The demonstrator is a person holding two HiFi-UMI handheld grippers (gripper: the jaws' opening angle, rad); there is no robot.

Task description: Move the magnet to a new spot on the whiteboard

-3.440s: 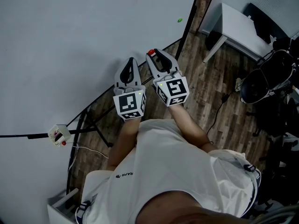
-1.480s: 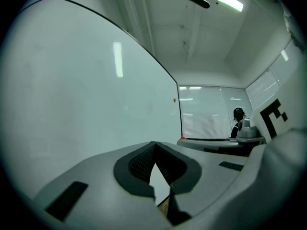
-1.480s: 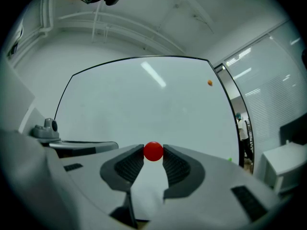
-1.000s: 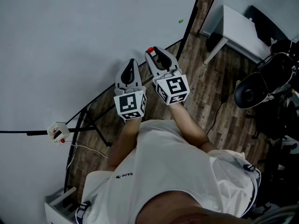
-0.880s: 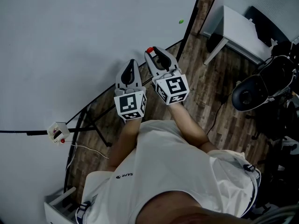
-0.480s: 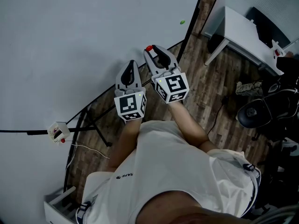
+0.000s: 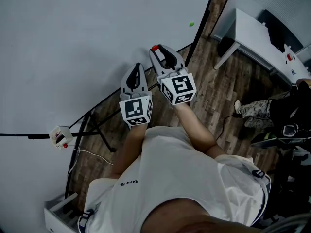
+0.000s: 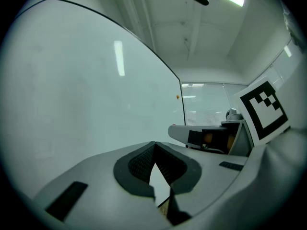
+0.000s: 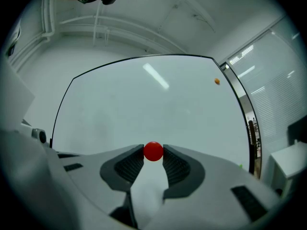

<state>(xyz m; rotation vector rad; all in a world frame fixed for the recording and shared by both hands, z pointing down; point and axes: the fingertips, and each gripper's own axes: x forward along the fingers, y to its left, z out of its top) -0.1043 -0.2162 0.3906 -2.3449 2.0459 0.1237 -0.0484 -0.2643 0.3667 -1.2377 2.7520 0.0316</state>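
Observation:
A small red round magnet (image 7: 154,48) sits between the tips of my right gripper (image 7: 157,51), whose jaws are shut on it. In the right gripper view the red magnet (image 9: 153,151) is pinched between both ribbed pads, in front of the whiteboard (image 9: 144,99). Whether it touches the board I cannot tell. My left gripper (image 7: 137,66) hangs just left of the right one near the whiteboard's (image 7: 73,38) lower edge. Its tips (image 8: 154,144) meet with nothing between them.
A green magnet (image 7: 191,24) sticks near the board's right edge, and an orange magnet (image 9: 217,81) sits high on the board. A white box with red parts (image 7: 60,138) hangs at the board's lower left. A white table (image 7: 252,30) and a person's leg (image 7: 255,109) are on the right.
My right gripper has crept a little up and left with the red magnet. On the right, the black chair has rolled away and a person's leg has come into view.

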